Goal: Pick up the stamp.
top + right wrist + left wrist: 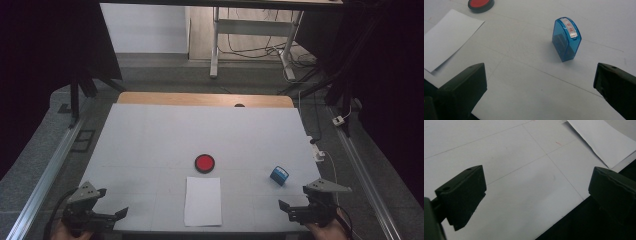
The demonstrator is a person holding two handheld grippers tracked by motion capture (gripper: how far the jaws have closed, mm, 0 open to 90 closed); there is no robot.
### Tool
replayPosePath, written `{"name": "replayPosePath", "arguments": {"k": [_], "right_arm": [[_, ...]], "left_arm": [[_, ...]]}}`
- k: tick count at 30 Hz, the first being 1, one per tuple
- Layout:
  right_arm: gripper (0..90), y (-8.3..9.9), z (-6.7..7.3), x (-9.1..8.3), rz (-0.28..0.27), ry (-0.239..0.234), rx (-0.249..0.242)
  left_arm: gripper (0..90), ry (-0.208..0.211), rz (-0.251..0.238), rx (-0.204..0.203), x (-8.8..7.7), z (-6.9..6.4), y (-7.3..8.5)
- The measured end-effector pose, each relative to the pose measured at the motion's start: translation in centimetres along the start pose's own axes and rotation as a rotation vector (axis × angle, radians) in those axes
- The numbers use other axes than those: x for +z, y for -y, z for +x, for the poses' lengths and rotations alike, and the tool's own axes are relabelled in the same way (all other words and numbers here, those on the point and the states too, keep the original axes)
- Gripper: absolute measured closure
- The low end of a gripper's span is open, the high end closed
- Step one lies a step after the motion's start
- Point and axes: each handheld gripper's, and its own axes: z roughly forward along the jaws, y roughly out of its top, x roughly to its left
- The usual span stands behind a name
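Fingers of both grippers wide open, empty

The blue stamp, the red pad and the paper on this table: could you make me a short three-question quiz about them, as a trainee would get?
1. True or false: the blue stamp lies on the white sheet of paper.
2. Which thing stands nearest the right gripper?
A. the red ink pad
B. the blue stamp
C. the white sheet of paper
3. Fill the gap: the fingers of the left gripper stand ____, with nothing between them.

Key:
1. False. It stands on the bare table, apart from the sheet.
2. B.
3. Open.
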Motion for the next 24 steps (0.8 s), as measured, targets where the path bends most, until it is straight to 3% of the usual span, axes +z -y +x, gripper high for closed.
{"name": "replayPosePath", "arguments": {"k": [15,24], "right_arm": [[0.0,-0.07,0.09,0.20,0.021,-0.036,-0.020],[0.0,-0.13,0.14,0.18,0.024,-0.051,-0.030]], "left_arm": [[1.4,0.017,0.004,0.007,0.01,0.00,0.01],[1.5,0.004,-0.004,0.009,-0.05,-0.09,0.07]]}}
